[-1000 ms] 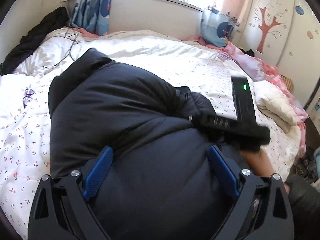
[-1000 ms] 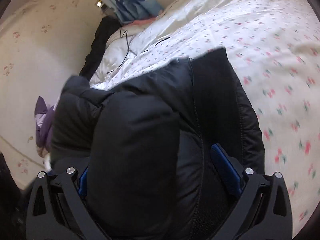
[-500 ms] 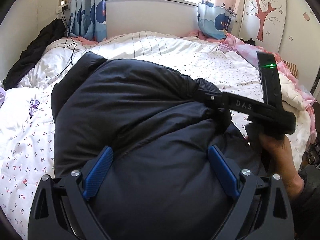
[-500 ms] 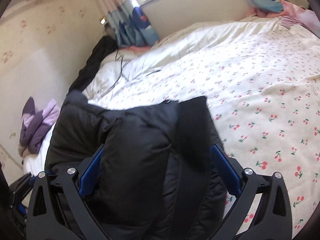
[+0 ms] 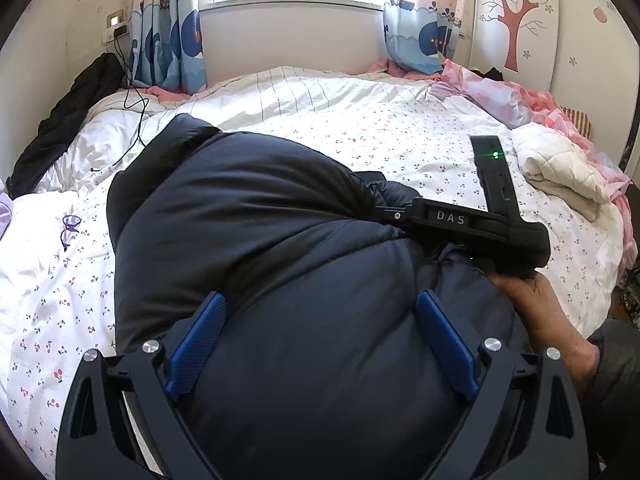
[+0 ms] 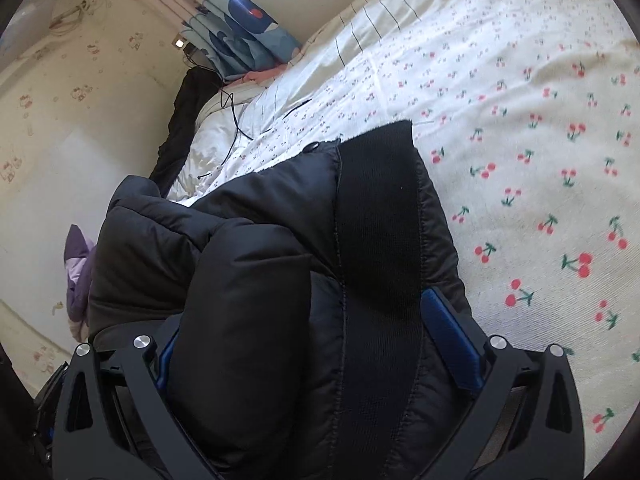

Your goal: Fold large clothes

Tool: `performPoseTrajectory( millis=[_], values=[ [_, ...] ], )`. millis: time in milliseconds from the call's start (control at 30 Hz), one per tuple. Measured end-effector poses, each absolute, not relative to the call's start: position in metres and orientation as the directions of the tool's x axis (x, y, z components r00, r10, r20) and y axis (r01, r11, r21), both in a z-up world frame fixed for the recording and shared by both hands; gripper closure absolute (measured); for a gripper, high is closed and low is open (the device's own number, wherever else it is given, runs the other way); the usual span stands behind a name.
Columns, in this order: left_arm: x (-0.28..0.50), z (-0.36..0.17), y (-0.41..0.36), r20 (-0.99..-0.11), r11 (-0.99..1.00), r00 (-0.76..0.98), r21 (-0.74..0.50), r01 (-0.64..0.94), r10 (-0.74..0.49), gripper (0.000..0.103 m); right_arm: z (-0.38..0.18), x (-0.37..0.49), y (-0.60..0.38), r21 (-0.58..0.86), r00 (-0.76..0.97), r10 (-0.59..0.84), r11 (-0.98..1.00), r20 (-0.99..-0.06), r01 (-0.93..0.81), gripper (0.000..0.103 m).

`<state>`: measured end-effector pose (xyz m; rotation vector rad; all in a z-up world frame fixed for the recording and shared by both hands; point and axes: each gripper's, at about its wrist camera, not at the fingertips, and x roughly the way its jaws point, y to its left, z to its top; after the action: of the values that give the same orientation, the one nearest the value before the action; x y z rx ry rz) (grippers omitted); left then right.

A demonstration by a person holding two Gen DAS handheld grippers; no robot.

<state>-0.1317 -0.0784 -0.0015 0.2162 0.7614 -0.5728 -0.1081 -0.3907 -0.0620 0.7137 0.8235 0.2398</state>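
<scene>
A bulky dark puffer jacket [image 5: 256, 248] lies bunched on a cherry-print bedsheet [image 5: 52, 280] in a sunlit bedroom, filling the near centre of both wrist views. The left gripper [image 5: 320, 340] has its blue fingers [image 5: 196, 344] spread wide, with padded fabric swelling between them; it appears to press or bracket the bundle rather than pinch it. The right gripper [image 6: 316, 344], seen from the left wrist with a hand [image 5: 536, 312] on its handle at the jacket's right edge, likewise stands open around a thick fold and the black ribbed hem [image 6: 376, 216]. Judging by the doubled-over shape, a fold is mid-way. Next, the puffy layers likely need flattening and a firm pinch on an edge. A black cable [image 5: 134, 112] trails at the far left.
</scene>
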Motion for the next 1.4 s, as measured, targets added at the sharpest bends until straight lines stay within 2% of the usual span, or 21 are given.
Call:
performPoseTrajectory(
  millis=[300, 600, 667, 733, 800, 933, 1067, 1133, 1233, 1400],
  values=[
    [-0.135, -0.002, -0.084, -0.703, 0.824, 0.597, 0.029, 0.566, -0.386, 0.011, -0.070, -0.106, -0.389, 0.643, 0.660, 0.453, 0.764, -0.599, 0.059, 0.006],
    [-0.142, 0.002, -0.077, -0.688, 0.833, 0.634, 0.079, 0.548, -0.352, 0.011, -0.002, -0.159, -0.379, 0.510, 0.739, 0.331, 0.860, -0.586, 0.020, 0.006],
    [-0.144, 0.005, -0.075, -0.684, 0.834, 0.639, 0.081, 0.545, -0.351, 0.011, 0.003, -0.169, -0.367, 0.440, 0.723, 0.302, 0.898, -0.621, 0.002, 0.006],
    [-0.145, 0.006, -0.073, -0.676, 0.835, 0.645, 0.080, 0.545, -0.356, 0.011, -0.012, -0.162, -0.353, 0.376, 0.635, 0.293, 0.927, -0.715, -0.005, 0.006],
    [-0.146, 0.006, -0.072, -0.676, 0.841, 0.650, 0.081, 0.534, -0.347, 0.011, -0.018, -0.163, -0.357, 0.425, 0.605, 0.322, 0.904, -0.728, 0.031, 0.006],
    [-0.161, 0.016, -0.070, -0.659, 0.879, 0.689, 0.087, 0.469, -0.303, 0.011, 0.023, -0.190, -0.353, 0.356, 0.675, 0.241, 0.934, -0.698, 0.035, 0.006],
    [-0.190, 0.030, -0.063, -0.636, 0.909, 0.722, 0.076, 0.410, -0.273, 0.007, 0.065, -0.229, -0.327, 0.217, 0.709, 0.160, 0.976, -0.687, -0.010, 0.006],
    [-0.200, 0.032, -0.056, -0.667, 0.924, 0.698, 0.039, 0.379, -0.259, 0.007, 0.075, -0.246, -0.315, 0.183, 0.712, 0.145, 0.983, -0.687, -0.024, 0.006],
    [-0.209, 0.032, -0.051, -0.703, 0.940, 0.682, 0.057, 0.336, -0.201, 0.007, 0.083, -0.264, -0.298, 0.150, 0.708, 0.133, 0.988, -0.693, -0.039, 0.006],
    [-0.236, 0.040, -0.043, -0.670, 0.951, 0.732, 0.132, 0.281, -0.123, 0.007, 0.089, -0.285, -0.271, 0.112, 0.706, 0.126, 0.991, -0.697, -0.067, 0.006]
  ],
)
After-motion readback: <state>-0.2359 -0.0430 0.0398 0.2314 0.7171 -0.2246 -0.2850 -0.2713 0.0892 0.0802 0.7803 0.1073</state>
